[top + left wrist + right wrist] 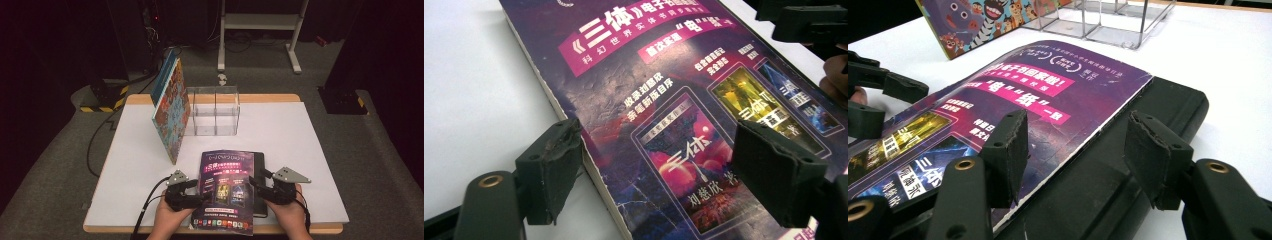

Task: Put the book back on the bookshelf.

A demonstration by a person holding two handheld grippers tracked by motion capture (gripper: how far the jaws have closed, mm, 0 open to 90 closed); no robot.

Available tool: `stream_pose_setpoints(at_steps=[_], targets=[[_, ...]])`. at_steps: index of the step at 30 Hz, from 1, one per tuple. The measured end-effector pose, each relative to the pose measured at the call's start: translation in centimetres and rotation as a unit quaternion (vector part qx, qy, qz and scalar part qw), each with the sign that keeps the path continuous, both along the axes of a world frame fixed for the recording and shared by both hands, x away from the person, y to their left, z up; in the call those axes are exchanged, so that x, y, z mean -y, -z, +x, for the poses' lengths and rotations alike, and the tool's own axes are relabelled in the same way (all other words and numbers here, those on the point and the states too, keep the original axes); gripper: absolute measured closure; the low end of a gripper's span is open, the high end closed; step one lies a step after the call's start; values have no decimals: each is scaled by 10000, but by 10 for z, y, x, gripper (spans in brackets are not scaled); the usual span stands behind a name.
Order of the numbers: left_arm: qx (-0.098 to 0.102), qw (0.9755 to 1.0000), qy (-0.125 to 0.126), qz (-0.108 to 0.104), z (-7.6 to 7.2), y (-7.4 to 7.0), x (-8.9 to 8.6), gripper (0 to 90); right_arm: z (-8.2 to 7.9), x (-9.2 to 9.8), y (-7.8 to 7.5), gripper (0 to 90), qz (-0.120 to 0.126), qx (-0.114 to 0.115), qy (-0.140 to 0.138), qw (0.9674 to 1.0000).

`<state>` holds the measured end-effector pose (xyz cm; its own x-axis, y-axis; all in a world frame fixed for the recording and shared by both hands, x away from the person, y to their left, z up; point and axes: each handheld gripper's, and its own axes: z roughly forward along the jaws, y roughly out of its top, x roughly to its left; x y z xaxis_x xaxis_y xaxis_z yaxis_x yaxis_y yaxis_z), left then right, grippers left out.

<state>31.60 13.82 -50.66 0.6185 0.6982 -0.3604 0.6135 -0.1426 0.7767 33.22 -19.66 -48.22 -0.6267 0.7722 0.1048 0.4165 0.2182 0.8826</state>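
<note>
Straddling the purple book (227, 192) from both sides, the two grippers stand spread, with nothing pinched yet: the left gripper (192, 189) has one jaw outside the book's left edge and one over the cover, the right gripper (260, 185) likewise at the right edge. The book lies flat on a black folder (1128, 165) near the table's (310, 150) front edge (overhanging it slightly, it seems). The clear rack (214, 111) behind holds only the colourful book (170, 107) leaning against it, so lifting and shelving appear wholly ahead.
</note>
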Motion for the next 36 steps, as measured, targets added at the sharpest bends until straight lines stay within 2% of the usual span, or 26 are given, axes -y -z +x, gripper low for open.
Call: stream_pose_setpoints(at_steps=[5,7,16,20,24,28,30,36], targets=[[-11,9998,158,-120,-2,-3,9,209,2,2,0,416,-8,-46,112,9999],[47,9996,259,-48,-3,-6,12,212,3,5,0,402,11,-56,207,9998],[510,9979,391,19,-7,-21,25,228,10,17,3,360,51,-297,592,9978],[642,9971,372,182,-7,-22,29,243,14,19,5,333,126,-559,605,9965],[615,9973,329,212,-6,-18,28,263,18,20,3,308,115,-773,602,9951],[701,9966,268,329,-9,-15,31,270,13,22,4,290,200,-890,556,9943],[728,9965,244,335,-9,-15,31,280,10,21,6,272,294,-1017,483,9932],[737,9964,208,365,-9,-14,32,287,6,17,8,250,381,-1083,497,9921]])
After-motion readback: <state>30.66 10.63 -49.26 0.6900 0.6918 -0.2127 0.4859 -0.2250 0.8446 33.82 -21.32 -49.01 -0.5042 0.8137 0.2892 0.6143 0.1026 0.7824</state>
